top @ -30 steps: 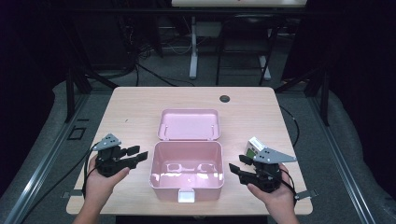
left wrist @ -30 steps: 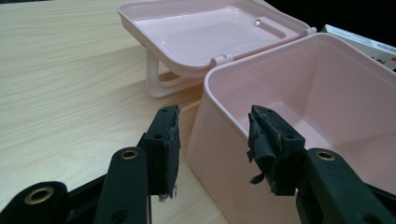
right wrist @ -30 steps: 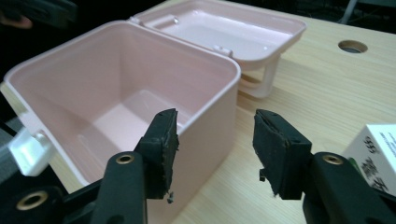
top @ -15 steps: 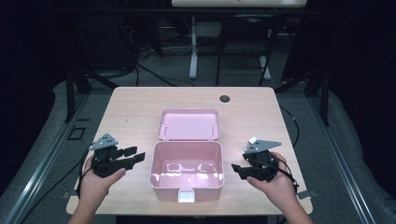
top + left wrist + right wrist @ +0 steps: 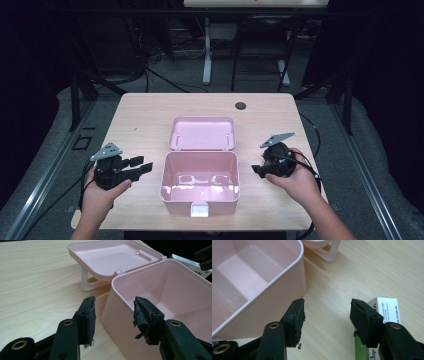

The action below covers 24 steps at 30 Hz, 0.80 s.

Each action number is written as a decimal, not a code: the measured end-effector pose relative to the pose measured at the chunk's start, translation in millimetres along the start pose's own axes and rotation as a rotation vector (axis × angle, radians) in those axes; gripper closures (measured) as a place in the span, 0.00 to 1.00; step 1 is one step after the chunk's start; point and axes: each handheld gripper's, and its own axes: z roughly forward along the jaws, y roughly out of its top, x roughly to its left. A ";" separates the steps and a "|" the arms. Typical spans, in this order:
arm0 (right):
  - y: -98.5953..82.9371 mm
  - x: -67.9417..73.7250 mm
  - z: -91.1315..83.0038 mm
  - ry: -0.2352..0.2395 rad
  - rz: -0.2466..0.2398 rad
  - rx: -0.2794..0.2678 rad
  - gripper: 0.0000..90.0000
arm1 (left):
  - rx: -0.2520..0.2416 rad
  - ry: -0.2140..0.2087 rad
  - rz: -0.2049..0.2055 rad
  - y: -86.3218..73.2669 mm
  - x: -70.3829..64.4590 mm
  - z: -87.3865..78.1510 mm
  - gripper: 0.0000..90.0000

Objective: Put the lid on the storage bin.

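A pink box [image 5: 199,182] is set open near the front middle of the bench [image 5: 145,120], its lid [image 5: 202,133] laid back flat behind it and joined at the hinge. The inside of the box is seen bare and glossy. A white latch tab [image 5: 200,210] is seen on its front wall.

The left gripper [image 5: 142,167] is held by a hand [image 5: 100,192] to the left of the box, low over the bench, pointed toward the box's left wall. In the left gripper view its fingers [image 5: 88,317] are seen well apart, with nothing between them; the near corner of the box [image 5: 160,307] is framed in the gap, and the lid [image 5: 112,257] with its handle loop [image 5: 87,282] is seen beyond.

The right gripper [image 5: 257,170] is held by the other hand [image 5: 300,180] to the right of the box, just beside its right wall but not touching it. In the right gripper view its fingers [image 5: 295,320] are likewise spread, clamped on nothing. A small white carton [image 5: 387,308] with a green end is seen lying on the bench under the right-hand finger; whether it is touched cannot be told. Bare wood is seen between the fingers, and the box's wall [image 5: 269,297] rises at the left.

A small dark disc [image 5: 241,105] is set in the bench near its far edge.
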 end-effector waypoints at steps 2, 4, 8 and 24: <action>2.9 -4.4 1.6 0.015 0.016 0.033 0.49 | -0.005 -0.004 0.000 0.0 0.4 -0.4 0.57; 4.2 -6.5 2.6 0.013 0.016 0.048 0.49 | -0.004 -0.003 0.000 0.0 0.4 -0.4 0.57; 9.5 -13.3 3.1 -0.001 0.007 0.088 0.49 | 0.004 -0.010 -0.014 0.2 -0.2 0.3 0.57; 26.6 -31.9 4.0 -0.037 -0.046 0.237 0.49 | 0.021 0.006 -0.017 -2.1 3.5 1.9 0.55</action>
